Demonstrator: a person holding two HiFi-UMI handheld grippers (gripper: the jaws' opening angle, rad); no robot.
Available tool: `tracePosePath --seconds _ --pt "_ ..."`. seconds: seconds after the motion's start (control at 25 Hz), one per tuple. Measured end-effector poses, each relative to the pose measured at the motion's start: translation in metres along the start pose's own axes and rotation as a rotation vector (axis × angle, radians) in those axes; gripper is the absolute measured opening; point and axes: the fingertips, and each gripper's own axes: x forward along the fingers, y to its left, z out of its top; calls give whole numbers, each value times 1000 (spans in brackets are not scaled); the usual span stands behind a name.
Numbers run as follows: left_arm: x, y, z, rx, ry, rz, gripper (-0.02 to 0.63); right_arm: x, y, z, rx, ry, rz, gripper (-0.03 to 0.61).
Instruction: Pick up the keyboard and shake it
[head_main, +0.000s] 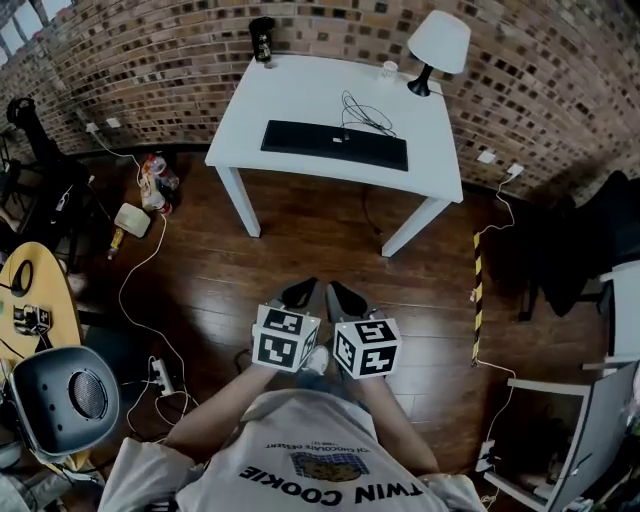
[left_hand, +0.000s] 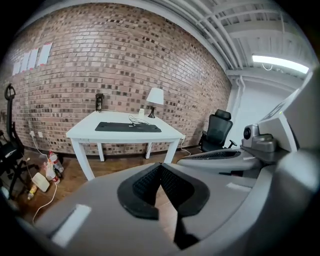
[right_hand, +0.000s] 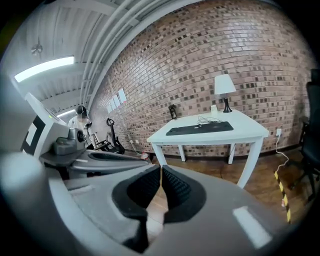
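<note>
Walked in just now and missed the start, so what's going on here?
A person stands on the wood floor, back from a white table, holding the left tongs and the right tongs side by side out front. Both are shut and empty. The black keyboard lies flat on the table, untouched, with a cable and a lamp farther back.

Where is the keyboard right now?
In the head view, the keyboard lies flat near the front edge of the white table, a loose cable just behind it, the lamp at the far right corner.
</note>
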Motion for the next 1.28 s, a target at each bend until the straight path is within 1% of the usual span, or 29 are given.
tracePosePath --seconds 0.12,0.24,0.48,0.68,1.0,1.16,1.28 --pt "21 6 19 2 -7 27 5 12 -20 21 -12 -11 13 3" --pt "38 8 35 11 -14 36 5 22 -35 37 -16 -18 17 3" --pt "68 20 56 16 -10 30 5 47 -58 57 -11 -5 14 3" --pt "103 38 66 3 12 -5 5 77 -79 70 -8 13 -17 3" --pt "160 97 109 -4 19 -61 5 149 -105 113 7 19 -57 3" --pt "180 127 130 1 23 -87 5 184 -112 136 -27 25 -88 3" --pt "191 149 144 7 23 -102 5 209 -113 151 -37 27 -95 5"
